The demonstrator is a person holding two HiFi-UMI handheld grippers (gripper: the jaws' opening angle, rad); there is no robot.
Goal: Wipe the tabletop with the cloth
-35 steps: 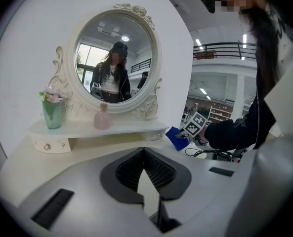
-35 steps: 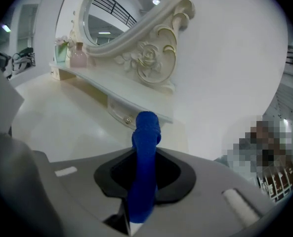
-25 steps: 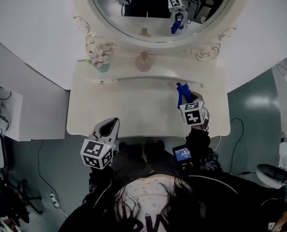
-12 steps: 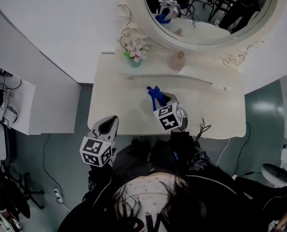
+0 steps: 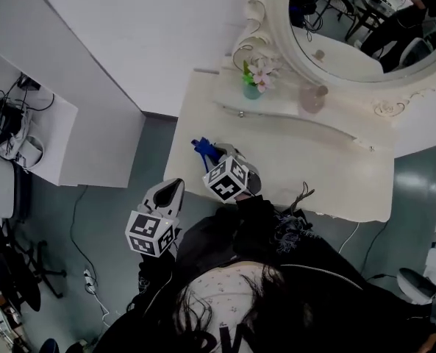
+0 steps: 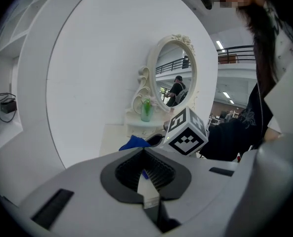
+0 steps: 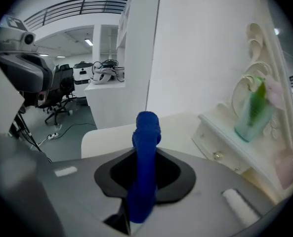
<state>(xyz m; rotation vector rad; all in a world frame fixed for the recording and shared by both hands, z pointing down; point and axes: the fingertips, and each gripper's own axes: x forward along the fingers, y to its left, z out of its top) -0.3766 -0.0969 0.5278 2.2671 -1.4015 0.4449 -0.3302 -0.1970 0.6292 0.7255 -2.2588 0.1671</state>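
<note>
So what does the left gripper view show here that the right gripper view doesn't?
Only the left gripper view: the oval mirror, the marker cube on the right gripper, and the left gripper, jaws together with nothing between them. Only the right gripper view: how the blue cloth sits clamped between its own jaws, plus office chairs and a white side desk. Both: the cloth, the green vase and the cream tabletop.
</note>
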